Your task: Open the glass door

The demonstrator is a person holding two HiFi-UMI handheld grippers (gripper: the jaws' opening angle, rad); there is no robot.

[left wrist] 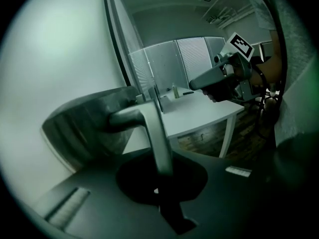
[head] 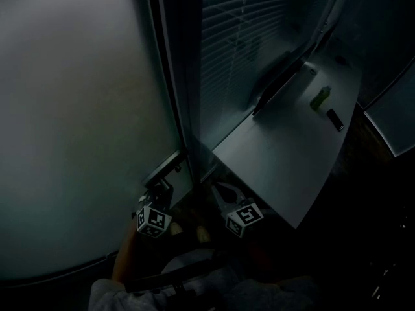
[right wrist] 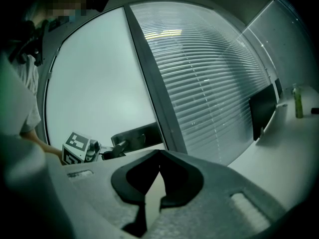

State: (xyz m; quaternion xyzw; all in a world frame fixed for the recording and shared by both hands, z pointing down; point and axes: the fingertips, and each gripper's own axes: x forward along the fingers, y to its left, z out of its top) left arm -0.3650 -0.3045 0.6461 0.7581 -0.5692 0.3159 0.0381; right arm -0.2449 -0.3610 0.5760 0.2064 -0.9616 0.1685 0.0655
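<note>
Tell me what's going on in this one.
A person stands at a frosted glass door with a hand-held gripper in each hand. The left hand-held gripper is shut on the door's lever handle. The right hand-held gripper hangs beside it, jaws together on nothing.

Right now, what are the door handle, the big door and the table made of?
The door handle looks like metal, brushed grey with a dull sheen. The glass door: frosted glass, milky; light glows through but nothing shows behind. The table: smooth matt white top, maybe laminate; can't tell for sure.
</note>
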